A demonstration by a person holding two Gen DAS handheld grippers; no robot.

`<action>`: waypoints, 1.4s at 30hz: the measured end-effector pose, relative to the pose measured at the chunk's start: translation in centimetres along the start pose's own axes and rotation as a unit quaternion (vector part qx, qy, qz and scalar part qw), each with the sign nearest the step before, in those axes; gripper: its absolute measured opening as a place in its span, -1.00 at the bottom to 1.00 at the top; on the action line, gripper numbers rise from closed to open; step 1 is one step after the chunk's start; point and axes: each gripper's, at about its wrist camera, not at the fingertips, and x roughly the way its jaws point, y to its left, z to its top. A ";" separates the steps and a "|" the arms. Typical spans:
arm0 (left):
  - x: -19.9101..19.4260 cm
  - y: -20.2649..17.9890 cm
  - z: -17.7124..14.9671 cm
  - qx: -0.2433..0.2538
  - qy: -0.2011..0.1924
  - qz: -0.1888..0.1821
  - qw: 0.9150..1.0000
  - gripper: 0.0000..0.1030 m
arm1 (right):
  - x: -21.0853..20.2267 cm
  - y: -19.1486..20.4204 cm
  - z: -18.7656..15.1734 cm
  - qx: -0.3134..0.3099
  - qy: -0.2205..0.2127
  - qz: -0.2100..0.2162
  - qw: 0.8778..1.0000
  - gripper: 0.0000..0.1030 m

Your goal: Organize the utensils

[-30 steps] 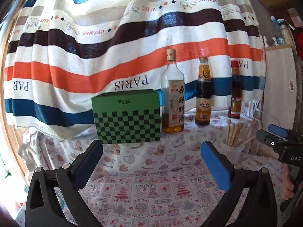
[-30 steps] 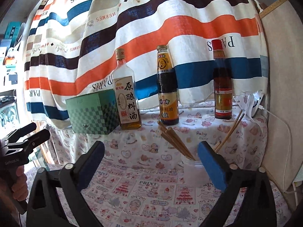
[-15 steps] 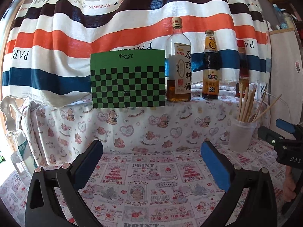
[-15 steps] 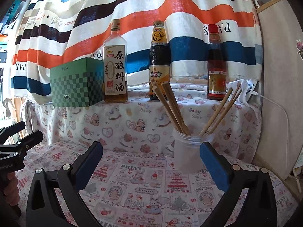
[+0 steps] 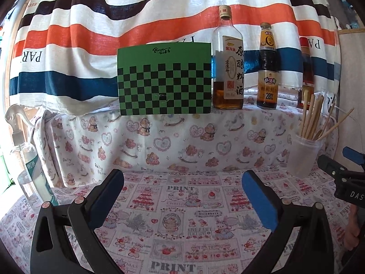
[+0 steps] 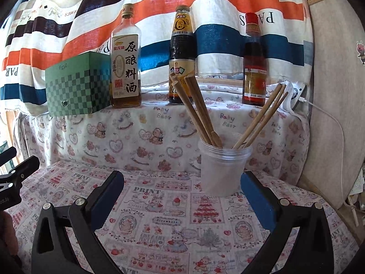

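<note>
left tool (image 5: 182, 191) released | right tool (image 6: 182, 191) released | spray bottle (image 5: 25, 159) left view only

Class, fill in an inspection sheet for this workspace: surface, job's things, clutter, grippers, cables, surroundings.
Surface: printed tablecloth, raised ledge behind.
Job's things: chopsticks standing splayed in a clear plastic cup.
Clutter: green checkered box, three sauce bottles on the ledge; spray bottle at left.
Grippers: left gripper open, empty; right gripper open, empty, near the cup.
Cables: white cable at right.
Surroundings: striped curtain behind.
</note>
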 end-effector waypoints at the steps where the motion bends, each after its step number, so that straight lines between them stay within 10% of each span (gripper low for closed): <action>1: 0.1 0.0 0.0 0.001 0.002 -0.005 1.000 0.99 | 0.0 -0.1 0.0 0.003 0.000 -0.002 1.000 1.00; 42: -0.2 0.1 0.0 0.002 0.010 0.041 0.999 0.99 | -0.3 -0.6 -0.3 0.020 0.023 -0.006 1.000 1.00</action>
